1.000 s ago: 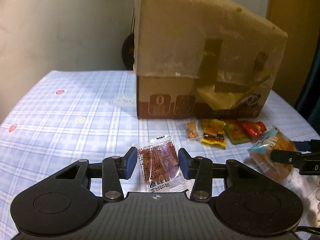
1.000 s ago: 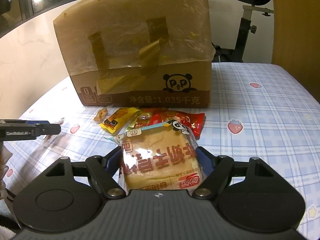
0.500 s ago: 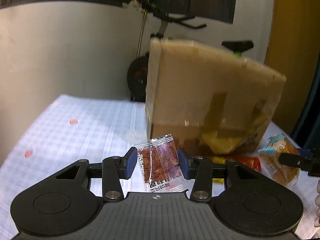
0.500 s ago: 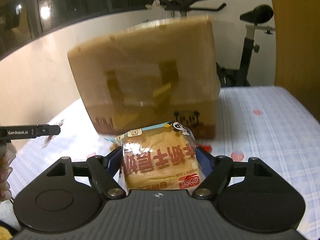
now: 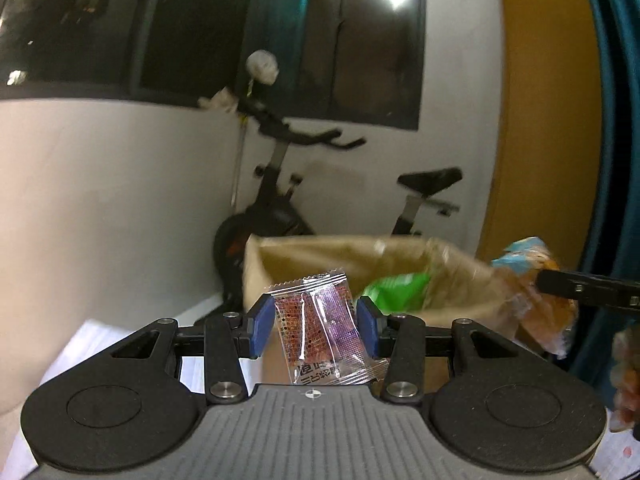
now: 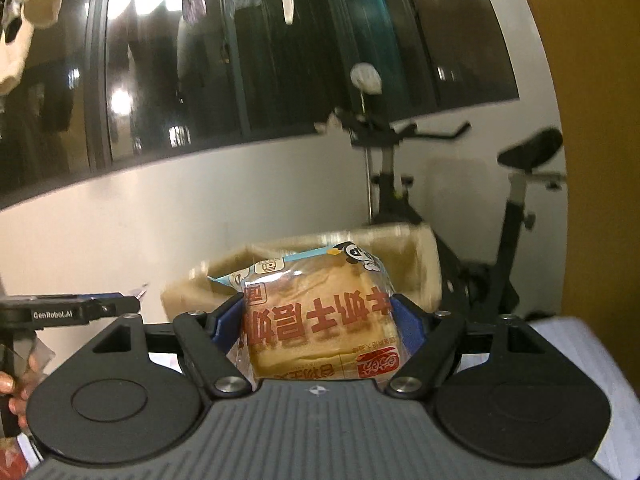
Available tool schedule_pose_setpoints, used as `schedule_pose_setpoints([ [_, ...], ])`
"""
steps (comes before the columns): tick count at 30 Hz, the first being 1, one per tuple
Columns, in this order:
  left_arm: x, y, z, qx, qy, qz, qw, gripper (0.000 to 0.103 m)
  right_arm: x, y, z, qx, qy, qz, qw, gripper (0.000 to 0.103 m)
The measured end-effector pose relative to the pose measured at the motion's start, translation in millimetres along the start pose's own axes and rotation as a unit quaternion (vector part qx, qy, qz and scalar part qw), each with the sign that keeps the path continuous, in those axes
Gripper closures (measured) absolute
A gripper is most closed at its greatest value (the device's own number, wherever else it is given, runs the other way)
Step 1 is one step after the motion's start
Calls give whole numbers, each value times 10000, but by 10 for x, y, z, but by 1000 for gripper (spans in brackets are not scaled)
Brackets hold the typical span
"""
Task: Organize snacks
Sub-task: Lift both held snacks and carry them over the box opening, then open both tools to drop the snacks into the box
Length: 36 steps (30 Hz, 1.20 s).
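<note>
Blue pads of the left tool (image 5: 315,329) pinch a small clear sachet (image 5: 322,330) printed red-brown, upright, its long axis vertical and crimped edge up. The right tool (image 6: 319,326) clamps a bagged bread loaf (image 6: 320,324), lettering upside down. Beyond both stands the open cardboard box (image 5: 304,256).

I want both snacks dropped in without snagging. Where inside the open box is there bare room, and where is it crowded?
In the left wrist view, the cardboard box shows bare liner between its left wall and the green packet; that packet fills the middle. The right rim is crowded: the right gripper holds the bread pack there. The left gripper holds the clear sachet at the near rim.
</note>
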<state>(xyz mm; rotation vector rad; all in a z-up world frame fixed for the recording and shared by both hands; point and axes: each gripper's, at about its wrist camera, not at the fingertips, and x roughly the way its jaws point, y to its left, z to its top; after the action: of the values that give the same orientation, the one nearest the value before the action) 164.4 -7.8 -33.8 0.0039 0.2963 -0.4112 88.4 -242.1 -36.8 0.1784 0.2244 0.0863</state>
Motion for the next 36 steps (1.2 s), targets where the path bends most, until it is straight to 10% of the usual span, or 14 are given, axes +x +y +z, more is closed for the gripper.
schedule_pose_setpoints([
  [13, 1160, -79, 293, 276, 670, 160, 9972, 55, 1067, -258, 367, -81, 561, -372, 9977, 25],
  [25, 1415, 4, 190, 380, 1003, 376, 9935, 54, 1602, -376, 249, 338, 1103, -489, 9921, 25],
  [29, 1382, 13, 203, 288, 976, 383, 9941, 33, 1590, -369, 288, 302, 1128, -531, 9917, 22],
  [36, 1249, 4, 179, 370, 982, 396, 9937, 30, 1424, -261, 355, -82, 890, -414, 9951, 14],
])
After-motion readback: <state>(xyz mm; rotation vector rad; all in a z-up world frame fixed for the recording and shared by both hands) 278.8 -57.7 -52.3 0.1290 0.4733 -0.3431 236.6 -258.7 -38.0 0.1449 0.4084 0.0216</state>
